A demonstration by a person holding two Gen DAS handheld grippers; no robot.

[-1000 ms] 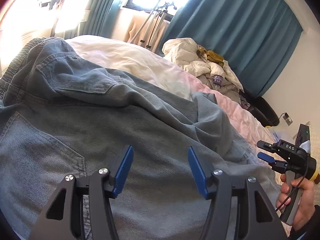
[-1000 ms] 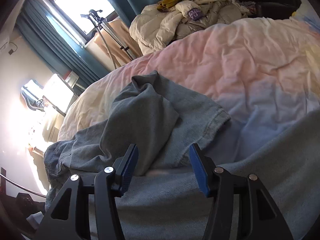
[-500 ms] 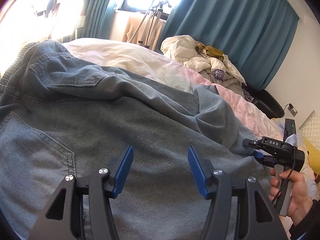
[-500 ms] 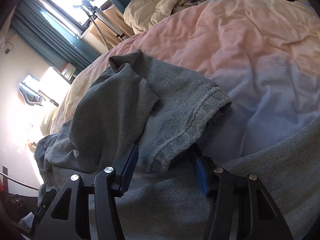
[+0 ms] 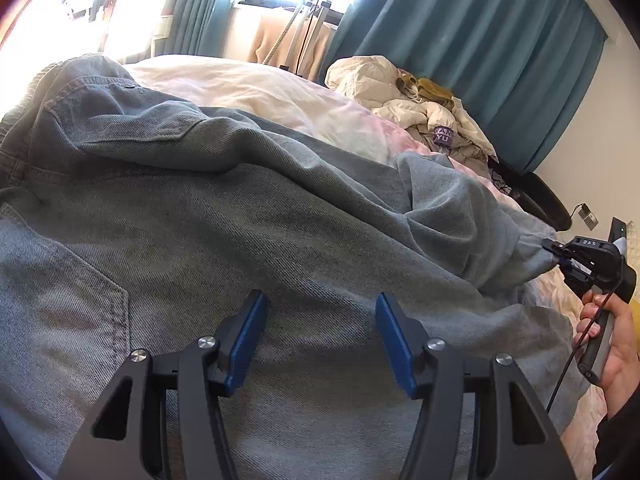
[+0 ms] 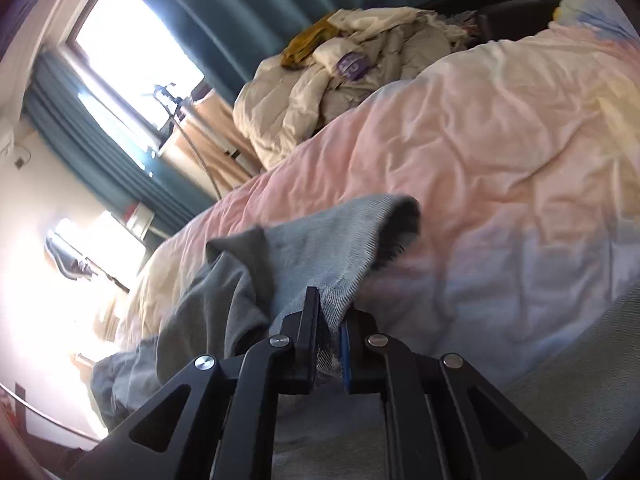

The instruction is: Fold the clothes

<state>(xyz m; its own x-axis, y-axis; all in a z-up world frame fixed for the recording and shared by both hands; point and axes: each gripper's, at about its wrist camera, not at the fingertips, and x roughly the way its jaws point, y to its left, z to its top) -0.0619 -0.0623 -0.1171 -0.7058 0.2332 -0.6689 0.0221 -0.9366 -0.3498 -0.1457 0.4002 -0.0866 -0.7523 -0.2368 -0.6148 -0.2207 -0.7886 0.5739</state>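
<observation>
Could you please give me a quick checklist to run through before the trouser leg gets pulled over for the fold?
1. Right gripper shut on the jeans hem: ok.
2. Hem seated deep between the pads: cannot tell.
3. Left gripper open, holding nothing: ok.
4. Left gripper over the seat, ready to pin it: ok.
5. Bedspread free ahead of the hem: ok.
6. Clothes pile out of the way: ok.

A bed (image 6: 500, 128) with a pink cover carries jeans (image 5: 240, 240) near and piled clothes (image 6: 340, 76) far.
</observation>
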